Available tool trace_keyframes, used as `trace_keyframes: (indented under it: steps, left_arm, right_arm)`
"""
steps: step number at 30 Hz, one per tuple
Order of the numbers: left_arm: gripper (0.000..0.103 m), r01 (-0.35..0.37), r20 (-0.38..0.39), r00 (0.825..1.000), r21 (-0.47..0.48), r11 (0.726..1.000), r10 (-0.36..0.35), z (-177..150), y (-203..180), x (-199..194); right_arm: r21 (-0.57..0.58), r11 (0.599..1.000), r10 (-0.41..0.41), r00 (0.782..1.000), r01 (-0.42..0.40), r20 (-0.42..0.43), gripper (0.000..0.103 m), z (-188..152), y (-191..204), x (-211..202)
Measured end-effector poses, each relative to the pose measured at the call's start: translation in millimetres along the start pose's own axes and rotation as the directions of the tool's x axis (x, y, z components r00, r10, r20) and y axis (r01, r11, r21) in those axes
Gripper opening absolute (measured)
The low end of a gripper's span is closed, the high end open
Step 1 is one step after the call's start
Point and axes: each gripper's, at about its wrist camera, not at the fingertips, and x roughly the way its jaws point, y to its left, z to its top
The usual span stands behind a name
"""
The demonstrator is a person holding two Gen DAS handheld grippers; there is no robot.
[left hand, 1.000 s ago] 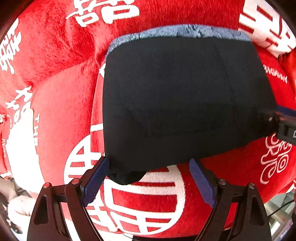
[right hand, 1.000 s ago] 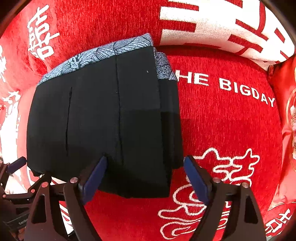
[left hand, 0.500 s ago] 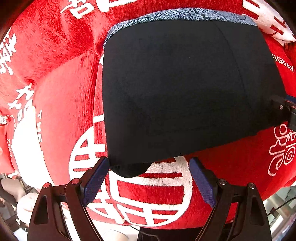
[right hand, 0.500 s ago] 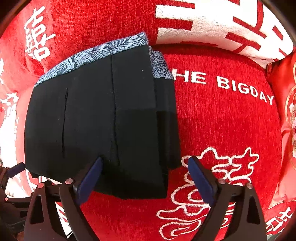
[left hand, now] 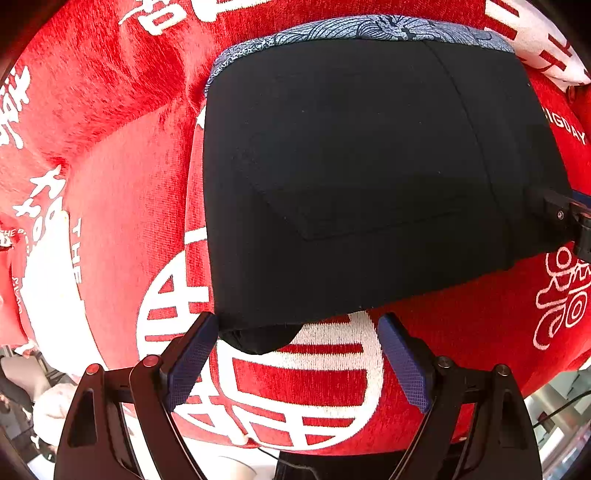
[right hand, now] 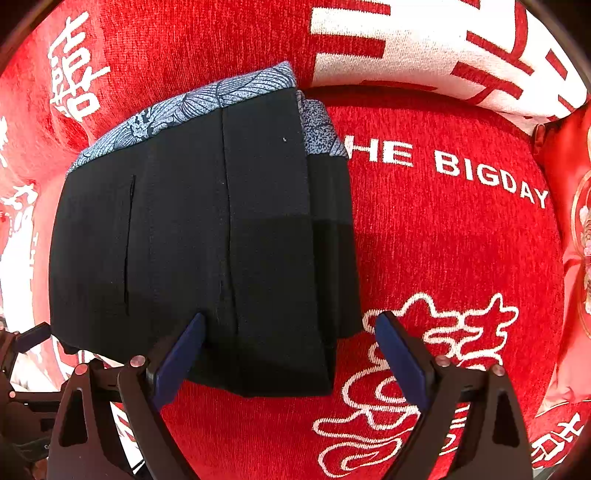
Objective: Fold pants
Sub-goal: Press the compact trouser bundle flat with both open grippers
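Left wrist view: black pants (left hand: pixel 354 177), folded into a thick, roughly rectangular pad of matte woven cloth, flat on a red plush blanket (left hand: pixel 122 177) with white woven characters and a round white emblem. Along the far edge, a strip of blue-grey patterned lining (left hand: pixel 369 29) with fine fan-like lines. Faint outline of a pocket flap pressed into the top layer. A small rounded lump of black cloth poking out under the near left corner. Left claw (left hand: pixel 297 354) wide open above the near edge, empty; blue cross-hatched pads (left hand: pixel 188 362) on black plastic arms, the left pad just beside the corner lump. At the right border, part of the other black claw over the pants' edge.

Right wrist view: same pad seen from its right end, stacked layers stepping down at the right side, a vertical seam and a narrow pocket slit on top. Lining curved along the far edge and folded over the corner. White letters "HE BIGDAY" on the short red pile beside it. Right claw (right hand: pixel 288 354) wide open, empty, straddling the near right corner of the pants (right hand: pixel 207 240).
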Motion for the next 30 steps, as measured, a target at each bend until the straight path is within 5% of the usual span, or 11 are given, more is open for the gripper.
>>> trace_keyframes:
  steps: [11, 30]
  left_arm:
    - [0.089, 0.042, 0.008, 0.999, -0.011, 0.999, -0.042, -1, 10, 0]
    - [0.089, 0.2, 0.192, 0.968, -0.193, 0.961, -0.163, 27, 80, -11]
  right_arm:
    - [-0.024, 1.0, -0.003, 1.0, 0.003, -0.003, 0.095, -2, 1, 6]
    - [-0.026, 1.0, -0.008, 1.0, 0.007, -0.01, 0.103, -1, -5, 11]
